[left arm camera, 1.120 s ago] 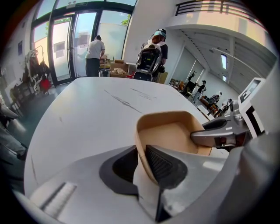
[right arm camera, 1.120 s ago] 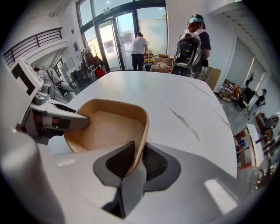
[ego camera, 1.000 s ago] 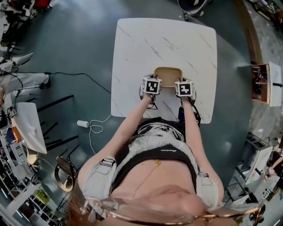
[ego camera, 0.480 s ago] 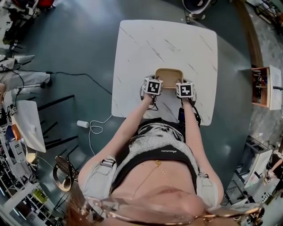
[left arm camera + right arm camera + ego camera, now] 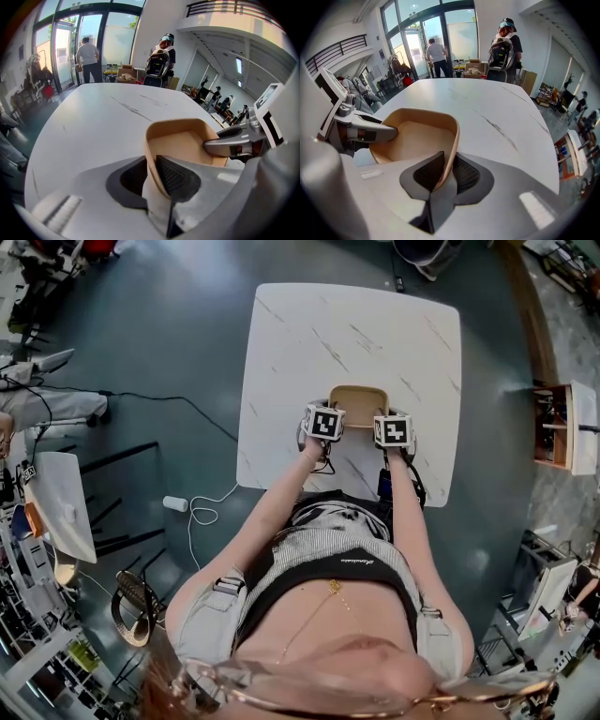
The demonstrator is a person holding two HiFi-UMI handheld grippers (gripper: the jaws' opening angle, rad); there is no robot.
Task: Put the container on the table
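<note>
White marbled bench spreads ahead of us. Our left hand-held gripper pinches the left rim of the tan container, just right of it; our right hand-held gripper pinches the opposite rim.

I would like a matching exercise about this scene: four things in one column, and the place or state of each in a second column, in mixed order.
Things:
1. container
2. left hand-held gripper
3. right hand-held gripper
4. white cable

Places or states:
A. lies on the floor, to the left of the table in the head view
B. shut on the container's right wall
C. shut on the container's left wall
D. tan, over the near part of the table

Pairs: 1-D, 2-C, 3-B, 4-A
</note>
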